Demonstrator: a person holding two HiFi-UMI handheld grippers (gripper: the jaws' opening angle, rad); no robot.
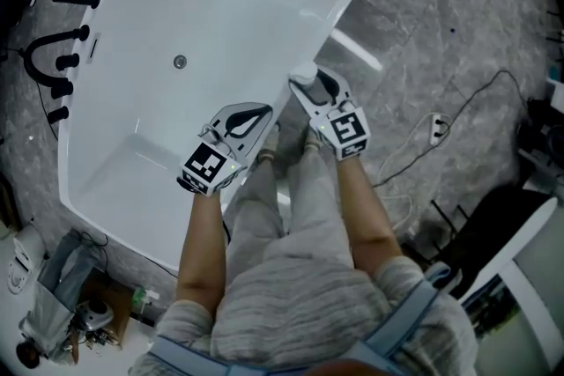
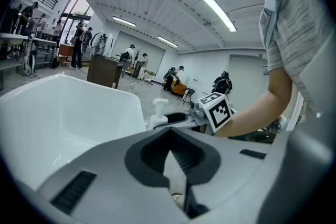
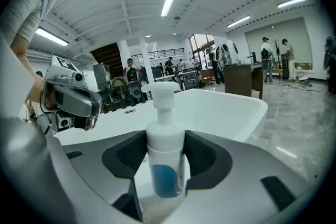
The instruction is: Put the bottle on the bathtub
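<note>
On a grey stone floor (image 1: 458,4), at the near right rim of a white bathtub (image 1: 220,4): placement step in hand. Viewed from above, past a person's grey top (image 1: 300,295) and both bare forearms. Note black tap fittings (image 1: 55,57) beside the tub at the picture's left and a drain (image 1: 180,62) in its bare bottom. See the right gripper (image 1: 308,85) clamped on a white pump bottle (image 3: 165,165), with both pads pressed against its shoulder and the pump head upright above them. Find the bottle right at the tub's rim, on the side nearest the person, not inside the basin. Cannot confirm contact of its base with the rim from any view. See the left gripper (image 1: 261,117) near the right one, over the same stretch of rim, clenched tight with nothing between the jaws. Judged as the last lowering before release. Calls next for settling the base flat on the rim, well in from either edge, then parting the right jaws just enough to free the bottle and backing straight away without brushing the pump head. Keep the left gripper clear of the bottle throughout. Expect a light, tall bottle on a narrow glossy ledge: liable to tip or slide into the tub if nudged during withdrawal.
</note>
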